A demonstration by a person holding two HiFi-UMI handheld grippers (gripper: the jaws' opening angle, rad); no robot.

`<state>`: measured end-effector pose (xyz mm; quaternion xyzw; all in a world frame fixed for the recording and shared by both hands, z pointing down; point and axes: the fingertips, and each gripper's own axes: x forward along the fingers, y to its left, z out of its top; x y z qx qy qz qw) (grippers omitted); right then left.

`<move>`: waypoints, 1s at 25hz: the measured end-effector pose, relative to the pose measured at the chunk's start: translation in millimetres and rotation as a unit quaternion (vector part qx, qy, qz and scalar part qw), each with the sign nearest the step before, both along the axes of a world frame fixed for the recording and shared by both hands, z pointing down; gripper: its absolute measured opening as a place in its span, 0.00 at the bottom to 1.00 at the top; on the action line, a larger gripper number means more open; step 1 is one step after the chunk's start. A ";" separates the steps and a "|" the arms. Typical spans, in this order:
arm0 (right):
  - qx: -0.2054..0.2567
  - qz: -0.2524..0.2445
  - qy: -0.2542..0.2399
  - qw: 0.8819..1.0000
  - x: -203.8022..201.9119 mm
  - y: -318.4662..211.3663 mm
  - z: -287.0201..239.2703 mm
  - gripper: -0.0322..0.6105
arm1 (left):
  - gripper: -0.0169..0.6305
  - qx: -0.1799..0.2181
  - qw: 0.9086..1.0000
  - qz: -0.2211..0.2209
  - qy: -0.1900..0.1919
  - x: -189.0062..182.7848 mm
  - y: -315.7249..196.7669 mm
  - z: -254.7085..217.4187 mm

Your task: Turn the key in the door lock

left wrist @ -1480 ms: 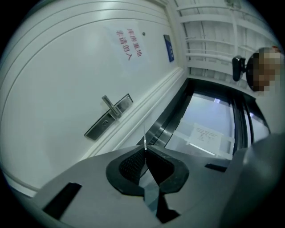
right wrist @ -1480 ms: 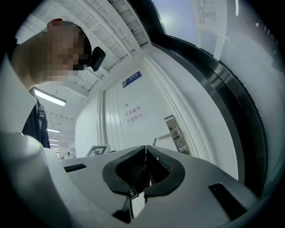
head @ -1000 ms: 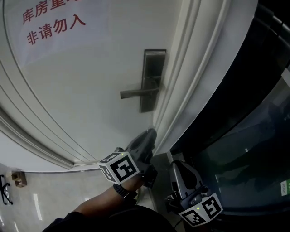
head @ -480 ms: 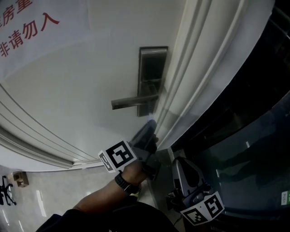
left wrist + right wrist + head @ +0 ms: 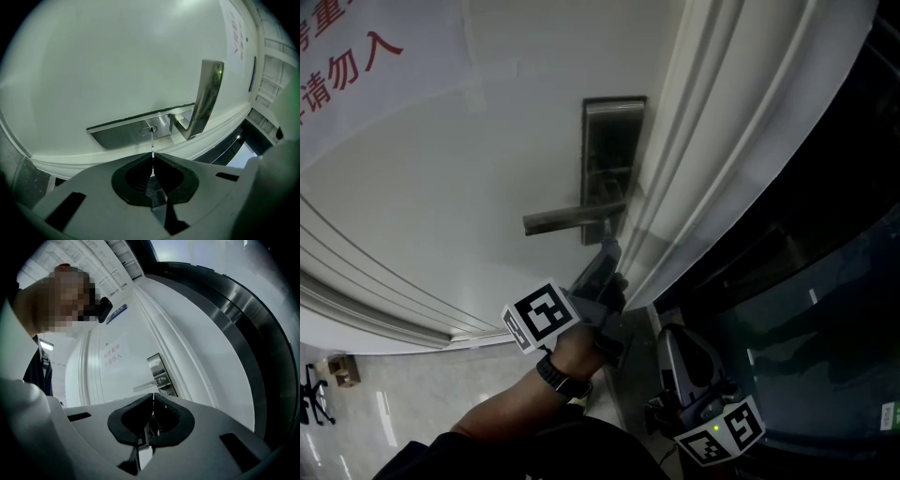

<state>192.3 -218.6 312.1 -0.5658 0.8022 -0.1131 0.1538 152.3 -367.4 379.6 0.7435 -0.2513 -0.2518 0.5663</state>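
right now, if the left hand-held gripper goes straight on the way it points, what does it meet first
The keyhole in the lock plate. The left hand-held gripper is shut on the key, whose tip looks to be right at the keyhole; how deep it sits is unclear.

Commercial or institutional building interior, restricted-room doorway.
White panelled door (image 5: 487,197) with steel lever handle (image 5: 567,218); taped paper notice (image 5: 356,56) in red Chinese print forbidding entry; glossy tiled floor (image 5: 403,398).

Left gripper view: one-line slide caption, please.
Left tongs shut on the key, its tip at the keyhole of the lock plate, beside the lever handle.
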 end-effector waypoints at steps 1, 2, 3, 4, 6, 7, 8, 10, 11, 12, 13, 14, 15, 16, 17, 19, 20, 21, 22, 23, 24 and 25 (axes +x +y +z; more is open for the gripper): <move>0.000 0.000 0.000 1.000 0.7 -0.4 0.0 0.07 | 0.04 -0.004 1.000 -0.002 0.004 -0.2 -0.7 -0.7; 0.000 0.000 -0.001 1.000 1.4 -0.6 -0.1 0.08 | 0.04 -0.005 1.000 -0.004 0.007 -0.6 -1.7 -1.7; 0.000 0.001 -0.001 1.000 2.2 -0.6 -0.3 0.07 | 0.04 -0.005 1.000 -0.005 0.009 -1.2 -2.9 -2.9; 0.000 0.001 -0.001 1.000 3.0 -0.6 -0.5 0.08 | 0.04 -0.005 1.000 -0.007 0.011 -1.7 -4.2 -4.1; 0.000 0.001 -0.002 1.000 4.0 -0.7 -1.0 0.08 | 0.04 -0.006 1.000 -0.009 0.012 -1.6 -6.9 -5.4; 0.000 0.001 -0.003 1.000 4.3 -0.8 -1.3 0.08 | 0.04 -0.008 1.000 -0.009 0.013 -0.9 -7.7 -5.3; 0.000 0.000 -0.003 1.000 4.3 -0.9 -1.6 0.07 | 0.04 -0.010 1.000 -0.007 0.013 0.0 -8.0 -5.0; 0.000 -0.001 -0.004 1.000 4.2 -1.6 -2.5 0.08 | 0.04 -0.016 1.000 -0.003 0.016 1.2 -8.2 -4.7; 0.001 -0.002 -0.005 1.000 4.3 -2.0 -2.9 0.07 | 0.04 -0.022 1.000 0.000 0.018 1.7 -8.2 -4.6; 0.001 -0.002 -0.006 1.000 4.5 -2.4 -3.3 0.08 | 0.04 -0.031 0.999 0.003 0.023 2.1 -8.1 -4.2; 0.001 -0.001 -0.008 1.000 4.7 -3.0 -3.6 0.07 | 0.04 -0.042 0.999 0.007 0.029 2.3 -8.0 -3.5; 0.001 -0.002 -0.009 1.000 4.6 -3.5 -3.8 0.07 | 0.04 -0.052 0.998 0.010 0.035 2.2 -8.0 -3.1; 0.001 -0.003 -0.010 1.000 4.2 -4.1 -4.2 0.07 | 0.04 -0.061 0.997 0.013 0.040 2.0 -7.9 -3.3; 0.002 -0.004 -0.010 1.000 3.4 -4.6 -4.7 0.08 | 0.04 -0.068 0.997 0.013 0.043 1.7 -7.8 -4.0; 0.002 -0.006 -0.010 1.000 2.4 -5.1 -5.2 0.08 | 0.04 -0.074 0.996 0.012 0.047 1.2 -7.7 -4.8; 0.003 -0.008 -0.010 1.000 0.8 -5.9 -6.4 0.07 | 0.04 -0.080 0.995 0.007 0.051 0.7 -7.6 -6.5; 0.004 -0.008 -0.010 1.000 0.3 -6.1 -7.0 0.08 | 0.04 -0.079 0.996 0.003 0.051 0.8 -7.6 -7.1; 0.005 -0.009 -0.010 1.000 -0.1 -6.2 -7.5 0.08 | 0.04 -0.078 0.996 -0.001 0.051 0.6 -7.7 -7.4; 0.005 -0.009 -0.011 1.000 -0.4 -6.2 -7.6 0.08 | 0.04 -0.075 0.996 -0.006 0.050 -0.5 -8.0 -7.5; 0.004 -0.009 -0.011 1.000 -0.5 -6.1 -7.3 0.08 | 0.04 -0.072 0.996 -0.011 0.050 -2.0 -8.8 -7.4; 0.003 -0.009 -0.011 1.000 -0.5 -6.0 -6.7 0.07 | 0.04 -0.070 0.996 -0.015 0.050 -2.9 -9.8 -7.2; 0.002 -0.009 -0.011 1.000 -0.4 -5.9 -5.9 0.08 | 0.04 -0.068 0.996 -0.017 0.050 -2.8 -10.8 -6.9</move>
